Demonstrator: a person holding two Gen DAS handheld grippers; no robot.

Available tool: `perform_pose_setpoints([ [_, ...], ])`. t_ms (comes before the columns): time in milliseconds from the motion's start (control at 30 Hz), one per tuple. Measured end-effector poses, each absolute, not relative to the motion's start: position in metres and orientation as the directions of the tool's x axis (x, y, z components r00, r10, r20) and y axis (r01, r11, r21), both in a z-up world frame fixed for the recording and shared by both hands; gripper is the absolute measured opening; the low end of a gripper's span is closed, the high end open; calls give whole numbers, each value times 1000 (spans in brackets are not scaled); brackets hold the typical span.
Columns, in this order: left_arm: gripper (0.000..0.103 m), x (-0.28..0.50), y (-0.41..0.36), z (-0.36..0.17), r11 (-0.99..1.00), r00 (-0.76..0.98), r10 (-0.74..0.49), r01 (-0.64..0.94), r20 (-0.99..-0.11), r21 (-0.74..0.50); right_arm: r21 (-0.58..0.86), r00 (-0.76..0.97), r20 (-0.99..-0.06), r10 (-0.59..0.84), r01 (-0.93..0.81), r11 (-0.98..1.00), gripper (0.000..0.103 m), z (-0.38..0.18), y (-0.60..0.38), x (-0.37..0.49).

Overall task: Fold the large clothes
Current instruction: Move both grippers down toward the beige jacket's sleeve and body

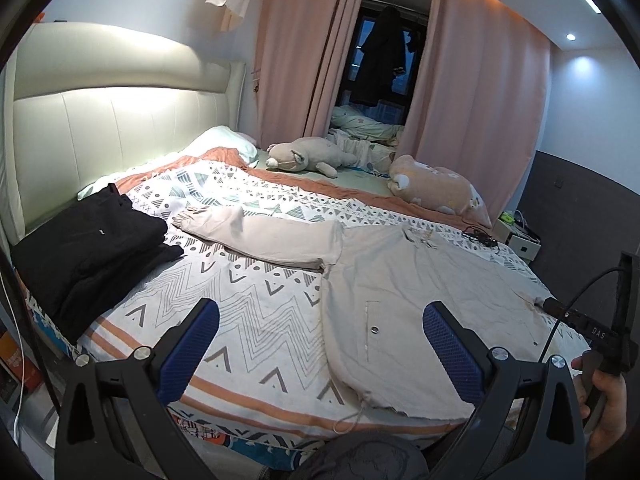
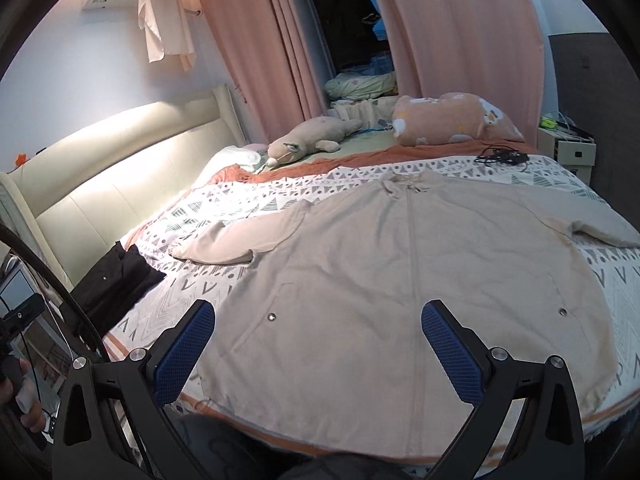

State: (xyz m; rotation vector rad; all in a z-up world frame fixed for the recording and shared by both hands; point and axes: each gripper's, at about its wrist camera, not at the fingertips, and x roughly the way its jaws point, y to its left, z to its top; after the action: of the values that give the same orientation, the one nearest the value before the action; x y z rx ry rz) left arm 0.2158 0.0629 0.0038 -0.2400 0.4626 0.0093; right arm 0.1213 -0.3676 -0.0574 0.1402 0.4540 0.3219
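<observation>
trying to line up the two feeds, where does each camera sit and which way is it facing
Left wrist: on the left claw, open, facing across the bed toward the headboard and black folded clothes; the right hand shows at the edge.
Right wrist: on the right claw, open, over the hem of the beige jacket, facing the curtains; the left hand shows.
Both share the jacket, black clothes and plush toy.

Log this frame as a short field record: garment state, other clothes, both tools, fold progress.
garment: beige jacket spread flat on the patterned bedspread, sleeves out
other clothes: folded black clothes near the headboard
left hand-held gripper: open, holding nothing
right hand-held gripper: open, holding nothing
fold progress: not begun
</observation>
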Motion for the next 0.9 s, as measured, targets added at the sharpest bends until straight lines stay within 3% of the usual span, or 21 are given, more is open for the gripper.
perform_pose_setpoints([
  [900, 103, 382, 176, -49, 913, 793, -27, -229, -609, -339, 270, 758, -471, 451, -363, 892, 103, -28, -244, 372],
])
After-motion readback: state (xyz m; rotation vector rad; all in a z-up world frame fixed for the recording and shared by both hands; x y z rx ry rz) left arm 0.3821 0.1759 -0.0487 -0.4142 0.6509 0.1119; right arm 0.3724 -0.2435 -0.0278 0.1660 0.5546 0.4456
